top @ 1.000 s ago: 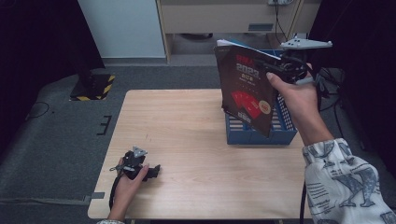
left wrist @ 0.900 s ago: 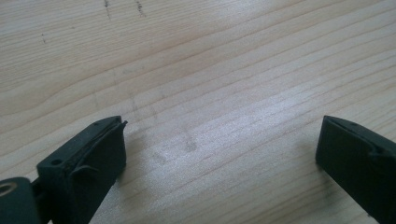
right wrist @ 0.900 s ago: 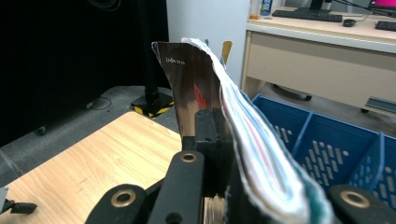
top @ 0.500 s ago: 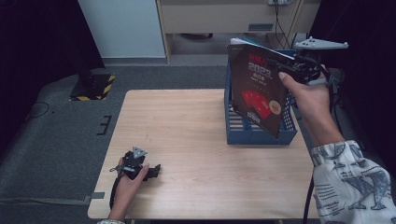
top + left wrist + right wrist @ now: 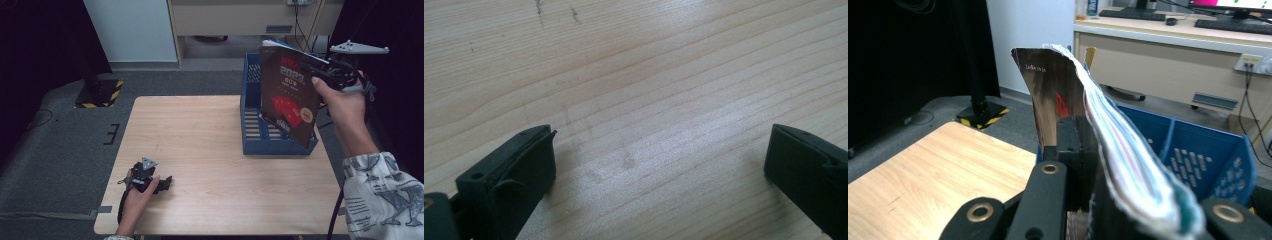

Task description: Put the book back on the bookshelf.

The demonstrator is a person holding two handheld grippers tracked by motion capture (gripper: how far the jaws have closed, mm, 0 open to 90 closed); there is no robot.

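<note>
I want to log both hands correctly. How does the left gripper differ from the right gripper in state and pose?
The left gripper has open jaws with nothing between them; the right gripper is shut on a book. The left gripper rests low on the table; the right gripper is raised above the blue rack. Both are black and each is held by one hand.

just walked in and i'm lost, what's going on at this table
A person works with a gripper in each hand. The right gripper is shut on a dark book with a red cover design, holding it upright in the air over a blue rack at the table's far right. The book is not in the rack yet. The left gripper rests on the table near the front edge, jaws open, holding nothing.
</note>
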